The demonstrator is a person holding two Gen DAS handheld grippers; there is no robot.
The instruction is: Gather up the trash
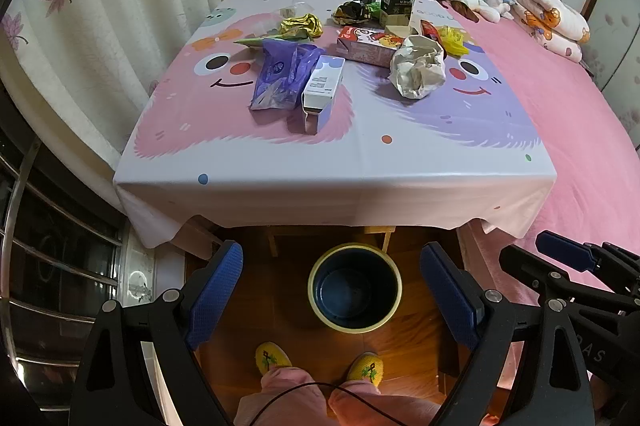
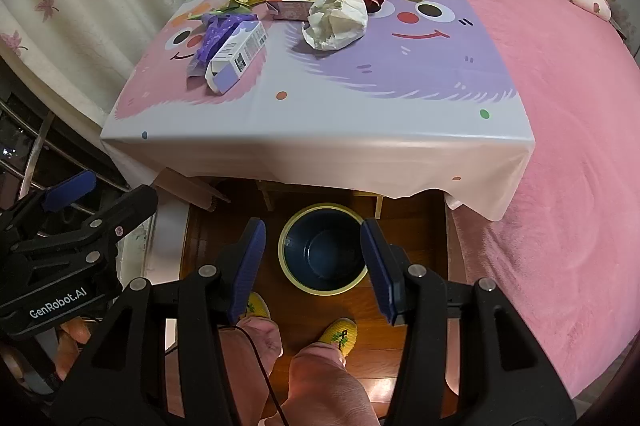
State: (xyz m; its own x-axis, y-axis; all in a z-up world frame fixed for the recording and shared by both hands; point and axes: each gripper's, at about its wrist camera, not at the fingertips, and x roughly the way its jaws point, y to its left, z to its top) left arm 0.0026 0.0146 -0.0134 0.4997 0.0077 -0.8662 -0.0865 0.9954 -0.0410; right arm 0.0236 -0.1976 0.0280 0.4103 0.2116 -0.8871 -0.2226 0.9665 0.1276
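While both tongs hang released and empty, left (image 1: 332, 290) and right (image 2: 312, 266), the bin (image 1: 320, 290) stands on the floor below them. Trash (image 1: 418, 68) lies well apart on the table (image 1: 320, 162). Risk: crumpled paper may slip from the pads over the floor. Far wrappers overlap and are hard to tell apart.
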